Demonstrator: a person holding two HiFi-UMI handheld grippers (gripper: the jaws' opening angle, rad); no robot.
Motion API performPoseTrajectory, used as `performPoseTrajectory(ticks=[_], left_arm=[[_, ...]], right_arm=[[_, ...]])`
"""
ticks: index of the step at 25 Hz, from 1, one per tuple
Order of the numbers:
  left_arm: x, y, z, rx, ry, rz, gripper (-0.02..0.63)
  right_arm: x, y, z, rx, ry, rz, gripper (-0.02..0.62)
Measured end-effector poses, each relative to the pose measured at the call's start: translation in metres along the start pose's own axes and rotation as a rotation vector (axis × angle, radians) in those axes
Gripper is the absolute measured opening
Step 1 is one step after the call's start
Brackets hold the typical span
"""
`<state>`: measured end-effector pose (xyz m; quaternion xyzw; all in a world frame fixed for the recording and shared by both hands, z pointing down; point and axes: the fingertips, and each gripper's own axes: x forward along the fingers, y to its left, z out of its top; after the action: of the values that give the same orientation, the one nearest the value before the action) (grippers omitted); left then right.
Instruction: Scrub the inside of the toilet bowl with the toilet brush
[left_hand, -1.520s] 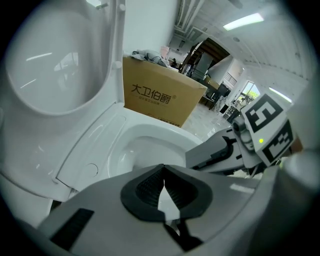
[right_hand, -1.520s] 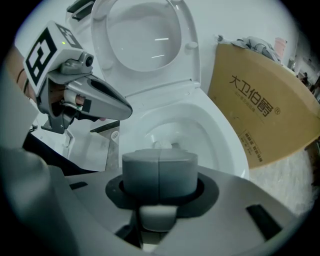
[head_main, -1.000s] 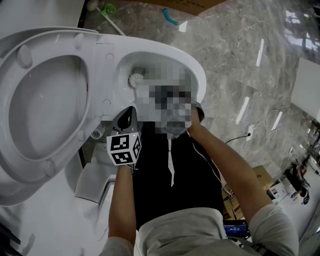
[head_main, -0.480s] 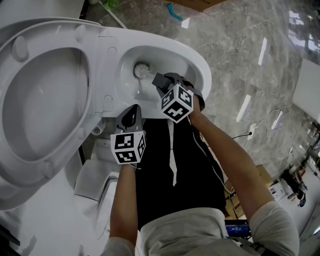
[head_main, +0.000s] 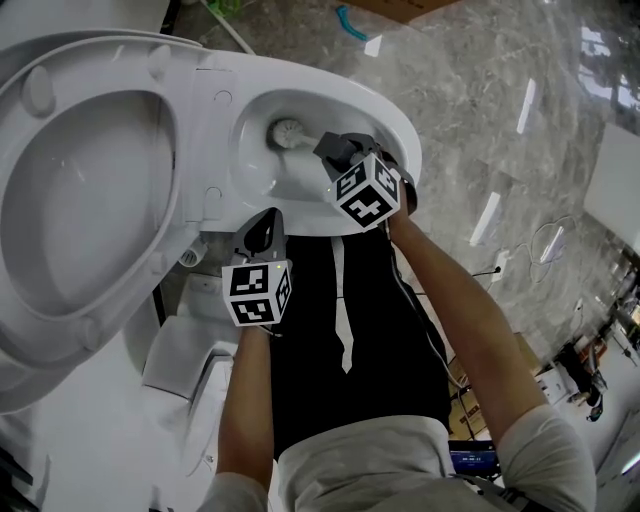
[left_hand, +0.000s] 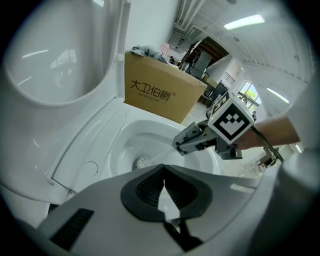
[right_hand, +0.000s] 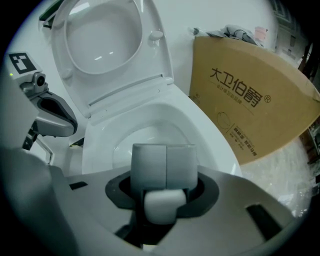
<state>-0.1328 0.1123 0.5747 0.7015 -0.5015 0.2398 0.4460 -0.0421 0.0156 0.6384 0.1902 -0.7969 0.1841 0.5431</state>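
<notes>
The toilet brush (head_main: 287, 130) has its white bristle head down inside the toilet bowl (head_main: 395, 125), toward the bowl's 10 o'clock side in the head view. Its handle slants out toward 4 o'clock into the right claw (head_main: 338, 152). That claw is clamped on the handle, whose white end shows between its closed jaws in the right gripper view. The left claw (head_main: 262, 232) hangs at 7 o'clock of the right one, by the bowl's rim, its jaws pressed together on nothing. The seat and lid (head_main: 90, 200) stand raised at 9 o'clock of the bowl. A cardboard box (right_hand: 250, 100) sits at 2 o'clock in the right gripper view, on the marble floor (head_main: 500, 90).
</notes>
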Motion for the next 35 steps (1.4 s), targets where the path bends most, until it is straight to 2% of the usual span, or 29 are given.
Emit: performPoseTrajectory(ticks=[14,19,25,29,35], left_arm=[[0.019,-0.052,-0.002,0.042,0.02,-0.031,0.011],[0.02,-0.06,-0.004,0.042,0.025,-0.028,0.011],[0.017,-0.062,-0.003,0.032,0.022,-0.017,0.011],[0.013,-0.062,0.002,0.043,0.019,-0.025,0.011],[0.002,-0.048,0.009,0.036,0.009,-0.009,0.011]], right_arm=[[-0.032,-0.02,-0.069,0.07,0.034,0.0,0.149],[-0.04,-0.011,-0.084,0.085,0.04,-0.004,0.149],[-0.047,0.014,-0.104,0.095,0.068,0.036,0.149],[-0.044,0.032,-0.097,0.102,0.065,0.057,0.147],[-0.038,0.052,-0.062,0.088,0.026,0.09,0.147]])
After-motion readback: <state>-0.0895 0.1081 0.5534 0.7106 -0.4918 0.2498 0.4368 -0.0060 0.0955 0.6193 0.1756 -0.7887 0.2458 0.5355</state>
